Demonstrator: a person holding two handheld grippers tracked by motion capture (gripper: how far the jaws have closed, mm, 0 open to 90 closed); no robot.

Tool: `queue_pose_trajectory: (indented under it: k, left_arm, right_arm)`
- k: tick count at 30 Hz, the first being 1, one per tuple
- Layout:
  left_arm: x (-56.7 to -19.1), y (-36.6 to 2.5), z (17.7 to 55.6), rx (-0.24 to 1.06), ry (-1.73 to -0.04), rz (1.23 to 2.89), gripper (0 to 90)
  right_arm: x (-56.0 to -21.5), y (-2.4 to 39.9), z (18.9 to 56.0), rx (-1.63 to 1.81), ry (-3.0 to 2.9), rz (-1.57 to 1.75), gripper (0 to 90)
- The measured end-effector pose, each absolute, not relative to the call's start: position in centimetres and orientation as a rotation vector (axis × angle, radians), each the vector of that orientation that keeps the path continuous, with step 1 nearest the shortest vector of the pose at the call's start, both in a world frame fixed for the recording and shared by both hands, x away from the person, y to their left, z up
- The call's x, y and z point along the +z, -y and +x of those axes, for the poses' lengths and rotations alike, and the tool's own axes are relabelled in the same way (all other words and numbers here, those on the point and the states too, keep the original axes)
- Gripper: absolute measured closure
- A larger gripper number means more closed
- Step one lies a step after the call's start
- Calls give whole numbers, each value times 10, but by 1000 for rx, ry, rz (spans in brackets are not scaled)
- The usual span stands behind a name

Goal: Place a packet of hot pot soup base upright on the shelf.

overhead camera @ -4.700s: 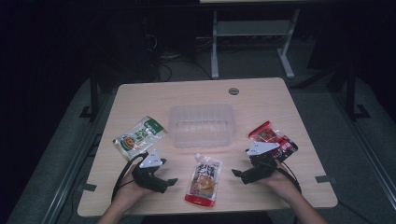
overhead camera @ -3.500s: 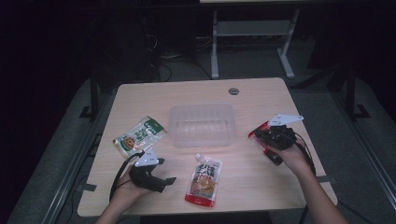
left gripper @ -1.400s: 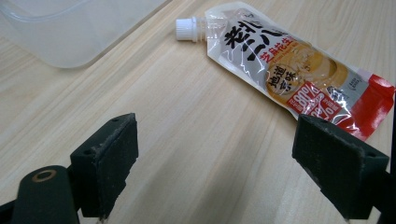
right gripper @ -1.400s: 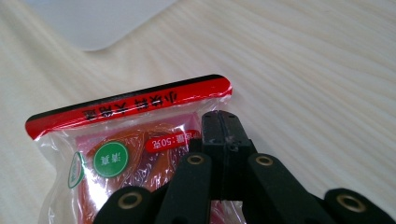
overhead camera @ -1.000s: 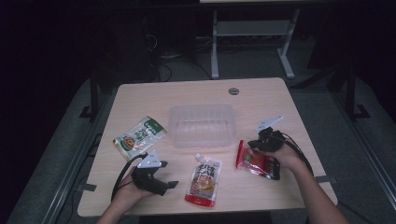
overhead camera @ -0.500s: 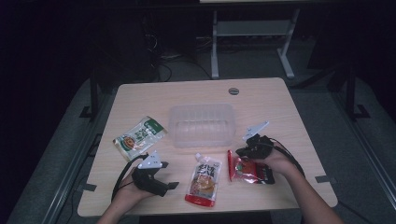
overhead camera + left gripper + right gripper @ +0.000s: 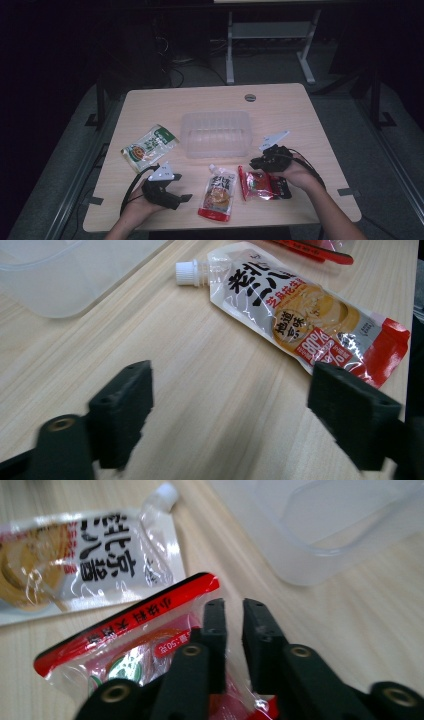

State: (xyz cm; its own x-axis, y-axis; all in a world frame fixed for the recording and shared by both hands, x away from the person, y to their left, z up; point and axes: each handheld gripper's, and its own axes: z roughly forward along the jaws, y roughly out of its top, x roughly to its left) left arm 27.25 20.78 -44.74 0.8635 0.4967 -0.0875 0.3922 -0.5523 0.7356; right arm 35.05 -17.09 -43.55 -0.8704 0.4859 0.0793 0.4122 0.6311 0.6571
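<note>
The right tool (image 7: pixel 256 163) sits low over the red snack packet (image 7: pixel 260 185), which lies flat on the table (image 7: pixel 280 105) between the spouted pouch (image 7: pixel 218 192) and the person's right hand. Its jaws have just been opening, a narrow gap between them, the packet's clear edge beneath them, not pinched. The left tool (image 7: pixel 186 198) rests open near the table's front edge, nothing between its jaws

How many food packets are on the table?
3: a green packet left of the clear tub, a spouted pouch in front of it, and a red packet beside the pouch.
</note>
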Motion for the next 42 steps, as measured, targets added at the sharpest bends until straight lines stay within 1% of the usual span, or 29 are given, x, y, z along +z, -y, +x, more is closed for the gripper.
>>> queue_pose_trajectory:
  k: [1,2,3,4,6,8,9,10,11,12,13,15,16,17,18,19,20,25,32,37,42]
  left_arm:
    - [-447,-206,272,153,-632,2229,231]
    - [-447,-206,272,153,-632,2229,253]
    - [-447,-206,272,155,-621,2233,253]
    - [-446,-205,271,150,-619,2225,289]
    - [-444,-202,271,151,-606,2225,341]
    - [-442,-199,271,147,-595,2227,425]
    - [-440,-198,272,139,-592,2229,513]
    - [-439,-197,273,137,-591,2218,513]
    - [-436,-193,274,140,-576,2212,595]
    - [-436,-193,274,140,-576,2212,625]
    - [-434,-191,274,141,-570,2209,625]
    - [-428,-182,277,131,-566,2203,748]
    - [-428,-182,277,131,-566,2203,779]
    - [-426,-179,279,123,-566,2203,821]
    - [-425,-175,281,116,-568,2207,821]
    - [-423,-168,284,109,-566,2207,877]
    - [-423,-168,284,109,-566,2207,893]
    - [-419,-148,293,93,-525,2219,895]
    - [-416,-110,304,79,-436,2252,895]
    - [-417,-78,316,70,-377,2252,895]
    - [-422,-60,324,62,-342,2265,895]
  right_arm:
    - [-432,176,349,1089,-2707,781,696]
    - [-432,176,349,1089,-2707,781,696]
    - [-430,180,347,1095,-2694,793,669]
    - [-428,183,345,1104,-2675,809,622]
    - [-426,190,341,1123,-2655,828,579]
    - [-425,196,335,1123,-2632,854,527]
    - [-425,202,329,1134,-2625,882,461]
    - [-425,202,329,1134,-2625,882,461]
    - [-426,208,323,1119,-2625,890,419]
    - [-426,208,323,1119,-2625,890,419]
    - [-427,210,318,1107,-2626,909,396]
    - [-428,218,307,1103,-2605,943,355]
    - [-428,218,307,1103,-2605,943,355]
    - [-428,223,300,1103,-2589,958,332]
    - [-428,223,300,1103,-2589,958,332]
    - [-428,228,293,1112,-2571,972,310]
    - [-428,228,293,1112,-2571,972,310]
    - [-429,248,280,1141,-2508,1019,292]
    - [-432,265,270,1148,-2461,1076,284]
    - [-431,270,273,1142,-2432,1091,280]
    - [-432,271,271,1144,-2423,1098,279]
